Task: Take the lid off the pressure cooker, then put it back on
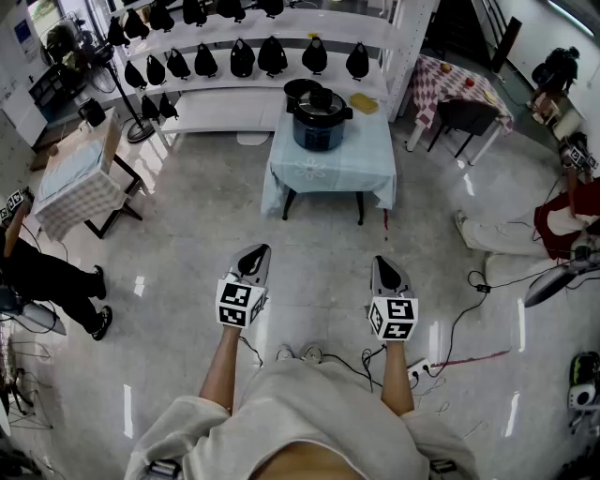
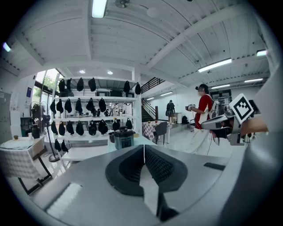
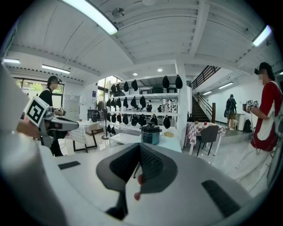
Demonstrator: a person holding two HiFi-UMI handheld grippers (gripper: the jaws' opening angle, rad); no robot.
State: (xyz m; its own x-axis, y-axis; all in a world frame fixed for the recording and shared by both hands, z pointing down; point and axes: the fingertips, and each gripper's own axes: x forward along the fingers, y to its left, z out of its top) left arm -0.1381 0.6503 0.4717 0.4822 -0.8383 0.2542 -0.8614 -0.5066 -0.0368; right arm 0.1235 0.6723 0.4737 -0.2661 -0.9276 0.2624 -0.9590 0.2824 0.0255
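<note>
Far ahead on the table [image 1: 330, 171] stands the pressure cooker [image 1: 319, 122]; left gripper [image 1: 255, 253] and right gripper [image 1: 386, 263], clenched empty, must get close before opening squarely over its lid [image 1: 322, 99].

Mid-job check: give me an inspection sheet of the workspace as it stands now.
Surface: table with pale blue cloth, across the floor from the claws.
Job's things: cooker on the table, lid on it.
Clutter: yellow thing and dark round thing beside the cooker.
Grippers: left claw and right claw shut, empty.
Cables: cables on the floor.
Surroundings: shelves of black bags; person in black; person in red.
</note>
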